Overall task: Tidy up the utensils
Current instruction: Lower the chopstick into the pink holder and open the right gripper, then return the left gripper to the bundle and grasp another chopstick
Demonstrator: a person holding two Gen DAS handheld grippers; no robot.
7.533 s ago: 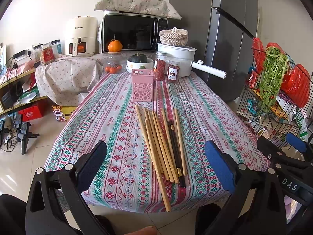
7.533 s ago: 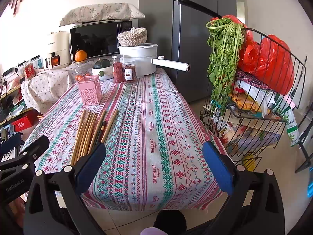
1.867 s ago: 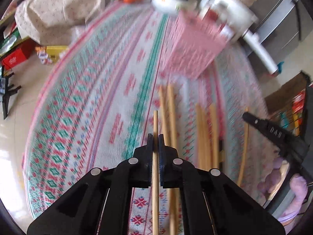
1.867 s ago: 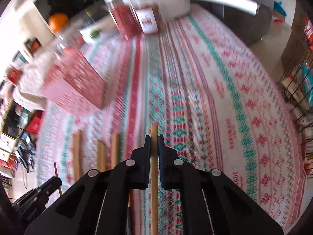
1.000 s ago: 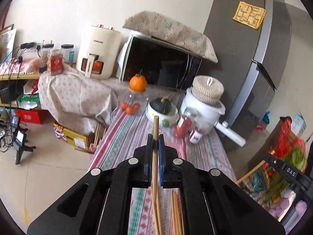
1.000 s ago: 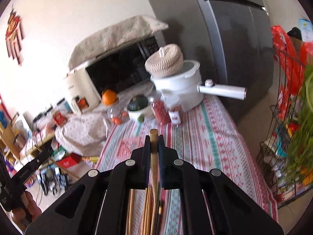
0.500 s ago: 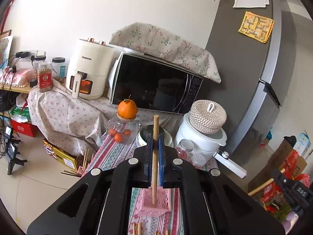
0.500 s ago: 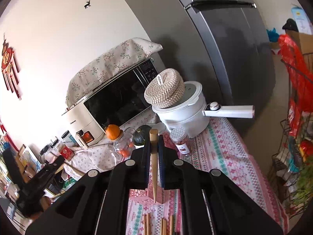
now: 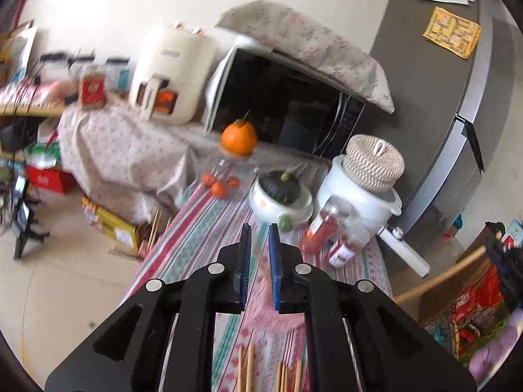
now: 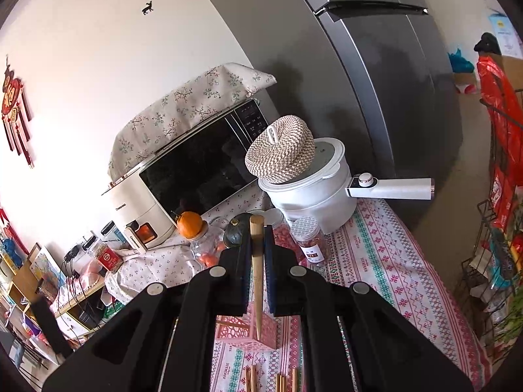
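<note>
Above the patterned tablecloth [image 10: 385, 261], the right gripper [image 10: 258, 245] is seen clamped on a single wooden chopstick [image 10: 257, 271], which is gripped between the two blue pads near its thick end and hangs upright, its thin tip pointing down over the open top of the pink holder [image 10: 251, 330]; whether the tip has entered the holder cannot be told. Only a narrow slot is left between these jaws, and it is filled by the chopstick. The left gripper [image 9: 260, 238] has just been opening: a small gap is now shown between its blue pads and nothing is held between them. A blurred pink shape, taken to be the pink holder [image 9: 268, 313], is seen below and just behind the left jaws. More loose chopsticks [image 9: 248, 372] are laid side by side on the cloth at the bottom edge of the left wrist view. Beyond the holder, two red-filled jars [image 10: 307, 238] are placed close beside a white pot [image 10: 313, 189] that is topped by a woven lid [image 10: 281, 148]
</note>
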